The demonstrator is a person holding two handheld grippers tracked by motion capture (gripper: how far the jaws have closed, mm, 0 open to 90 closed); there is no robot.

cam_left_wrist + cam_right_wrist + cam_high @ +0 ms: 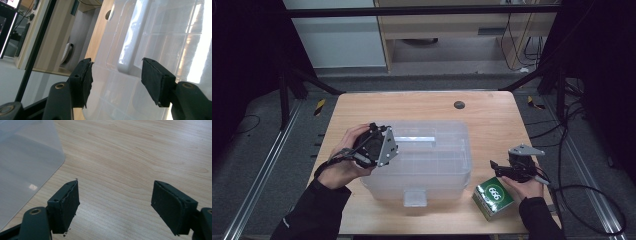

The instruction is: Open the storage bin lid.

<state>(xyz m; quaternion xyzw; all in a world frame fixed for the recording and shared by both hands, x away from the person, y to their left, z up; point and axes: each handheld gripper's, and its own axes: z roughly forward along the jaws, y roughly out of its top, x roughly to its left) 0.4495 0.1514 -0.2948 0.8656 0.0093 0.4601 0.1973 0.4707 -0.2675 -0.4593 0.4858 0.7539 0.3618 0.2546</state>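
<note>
**Plastic box in the middle of the table, both grippers open beside it**

The plastic box (422, 160), clear and covered with a lid, sits in the middle of the wooden table (492, 120), with a small latch tab on its near side. Nearest the person, at the table's front right, lies a green carton (493, 198) with a white round mark, just right of the box and apart from it. The right hand holds the right gripper (493, 165) just beyond that carton, pointing toward the box; in the right gripper view its jaws stand apart over bare wood with nothing between them, and a corner of the lid shows at the left. The left gripper (116, 75) rests at the box's left end, held by the left hand (343, 162). Its jaws are spread above the lid, and the raised white handle (130, 45) ends between them without either pad pressing on it. Farther back, a dark round hole (459, 105) marks the tabletop.
</note>
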